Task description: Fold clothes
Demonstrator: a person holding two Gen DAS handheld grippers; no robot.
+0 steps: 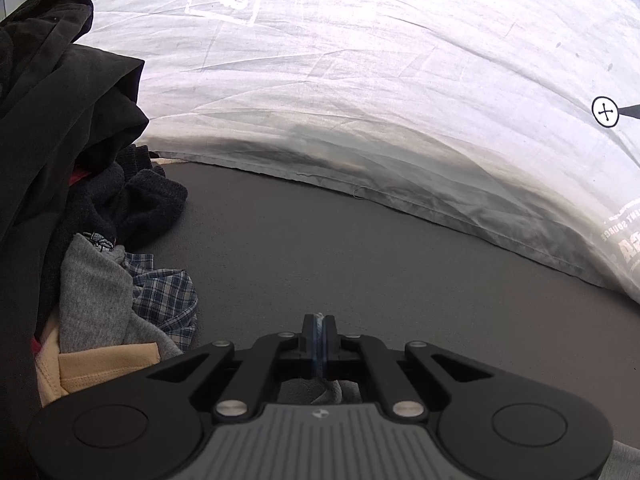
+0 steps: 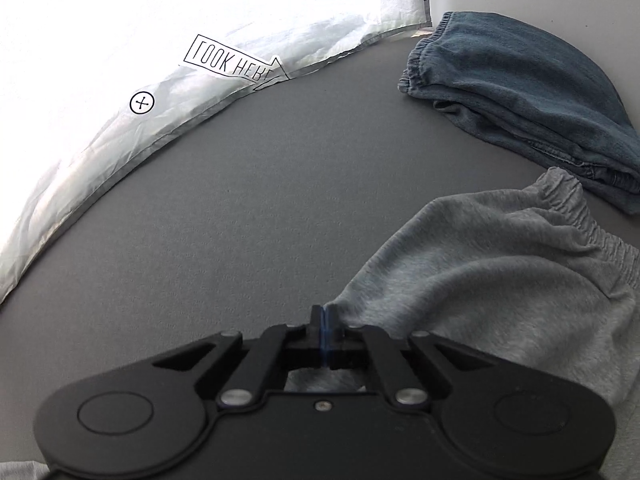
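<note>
Mid-fold, we pinch the gray sweatpants [image 2: 480,280] on the gray table [image 2: 260,220] with both the left gripper [image 1: 319,322] and right gripper [image 2: 324,314], jaws pressed together on cloth; next, we judge, carry the edge across evenly.

Left wrist view: open grey table surface [image 1: 340,248] ahead and to the right. The heap of mixed garments [image 1: 92,200] blocks the left side; the white sheet [image 1: 360,100] bounds the far edge.

Right wrist view: table open ahead and left. Grey sweatpants [image 2: 500,272] and folded denim [image 2: 520,96] (near each other) occupy the right.
</note>
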